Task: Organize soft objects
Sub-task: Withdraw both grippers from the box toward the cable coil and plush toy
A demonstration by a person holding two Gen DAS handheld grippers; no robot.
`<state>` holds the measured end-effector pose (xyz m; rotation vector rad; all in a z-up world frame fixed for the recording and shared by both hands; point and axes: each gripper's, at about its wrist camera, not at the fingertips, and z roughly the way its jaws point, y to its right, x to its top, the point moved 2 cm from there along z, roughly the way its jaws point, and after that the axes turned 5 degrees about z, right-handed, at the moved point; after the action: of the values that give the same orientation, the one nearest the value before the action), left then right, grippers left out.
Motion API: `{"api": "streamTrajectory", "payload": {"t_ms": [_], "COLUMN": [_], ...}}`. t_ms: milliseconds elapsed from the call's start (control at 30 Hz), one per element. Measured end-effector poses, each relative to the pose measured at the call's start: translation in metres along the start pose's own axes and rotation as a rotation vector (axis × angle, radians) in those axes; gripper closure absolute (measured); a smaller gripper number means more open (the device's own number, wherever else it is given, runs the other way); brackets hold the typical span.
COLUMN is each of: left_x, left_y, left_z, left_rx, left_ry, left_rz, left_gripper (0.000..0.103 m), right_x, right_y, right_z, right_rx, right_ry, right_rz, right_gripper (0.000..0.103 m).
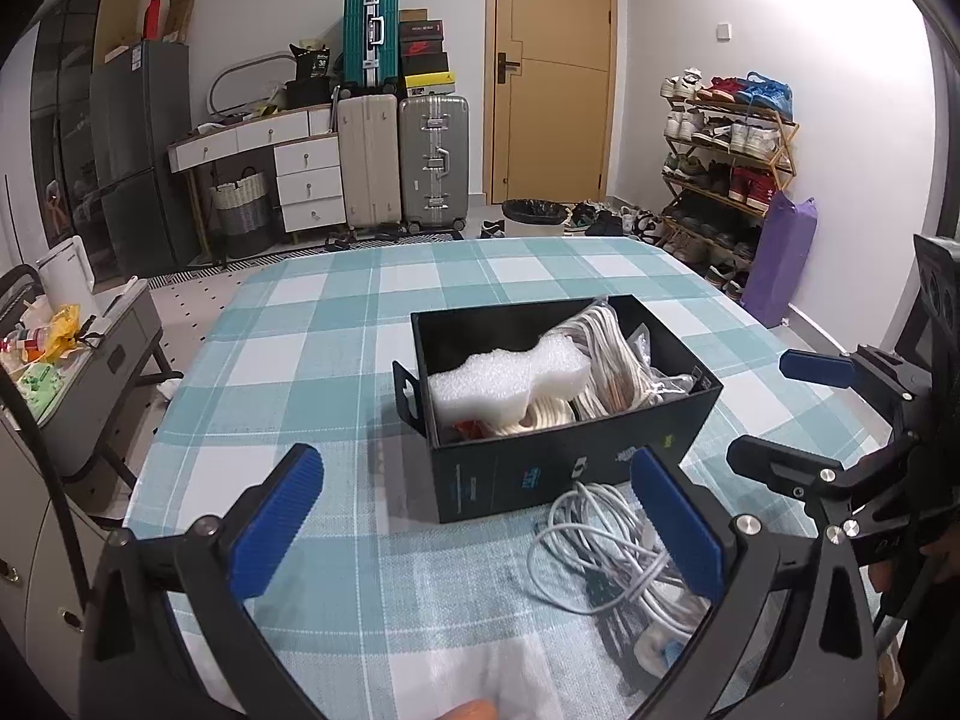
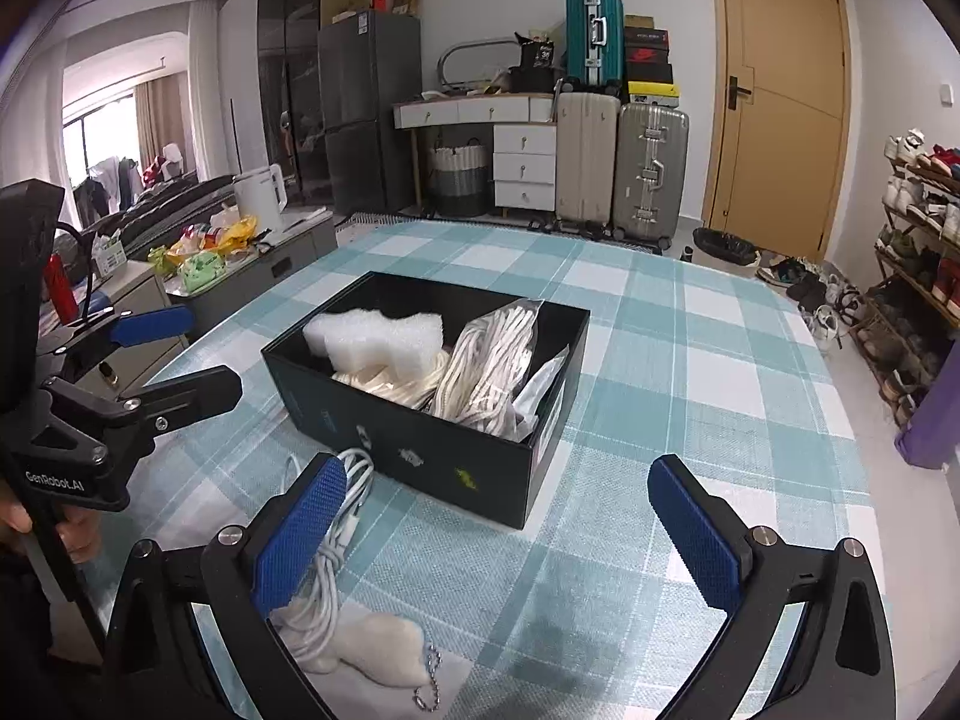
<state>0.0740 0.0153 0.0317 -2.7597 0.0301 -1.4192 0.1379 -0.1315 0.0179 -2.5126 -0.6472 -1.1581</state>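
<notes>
The left gripper (image 1: 480,534) is held wide open above the checked tablecloth (image 1: 336,360), nothing between its blue pads; the right gripper (image 2: 498,534) is likewise spread wide and empty. "GenRobot.AI" can be read on the left gripper's body in the right wrist view. A black box (image 1: 540,468) is seen mid-table, its long axis running from near left to far right, holding white foam (image 1: 510,381) and bagged rope (image 2: 486,366). A coiled white cable (image 1: 606,558) lies just near the box, a fluffy keychain (image 2: 384,651) beside it.
</notes>
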Motion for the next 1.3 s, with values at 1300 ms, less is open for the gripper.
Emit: {"api": "streamTrajectory", "payload": {"t_ms": [1300], "left_x": [-0.034], "left_y": [0.042], "left_z": [0.053], "left_rx": [-0.103], "left_ry": [-0.261], "left_rz": [-0.038], "left_gripper": [0.000], "right_x": [-0.014], "right_y": [0.016], "right_z": [-0.004], "right_rx": [0.013], "right_ry": [-0.092], "right_rz": [-0.043], "right_gripper": [0.001]}}
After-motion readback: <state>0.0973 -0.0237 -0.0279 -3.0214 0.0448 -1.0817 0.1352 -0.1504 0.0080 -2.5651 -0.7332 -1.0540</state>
